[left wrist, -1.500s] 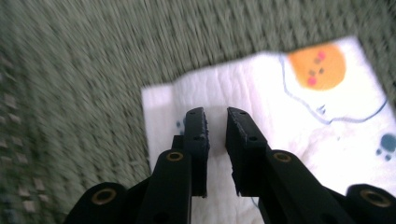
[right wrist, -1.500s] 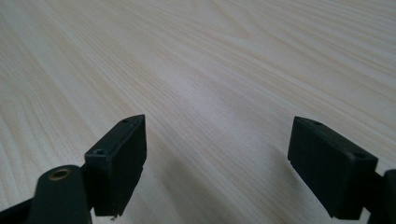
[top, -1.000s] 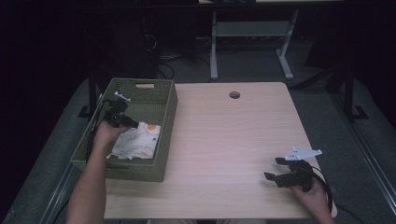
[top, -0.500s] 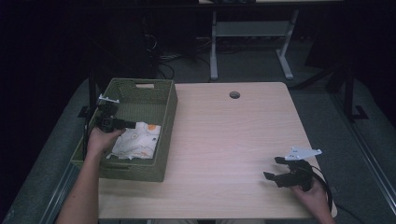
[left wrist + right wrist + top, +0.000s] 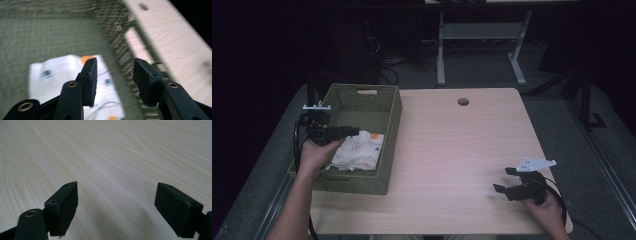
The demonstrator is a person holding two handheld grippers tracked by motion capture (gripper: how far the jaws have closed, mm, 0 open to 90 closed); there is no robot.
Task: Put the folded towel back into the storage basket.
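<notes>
Cloth (image 5: 356,150), white with small orange and blue prints, lies folded on the floor of the green woven basket (image 5: 384,167) at the table's left side. Nearest, the right gripper (image 5: 511,182) rests low over bare tabletop (image 5: 452,150), jaws wide apart and empty. Farther off, the left gripper (image 5: 352,131) hangs above the cloth, jaws parted, holding nothing; a clean grab probably means lowering squarely onto a raised fold, clear of the basket wall. A second ago it was reaching deeper inside; it has since drawn back leftward
</notes>
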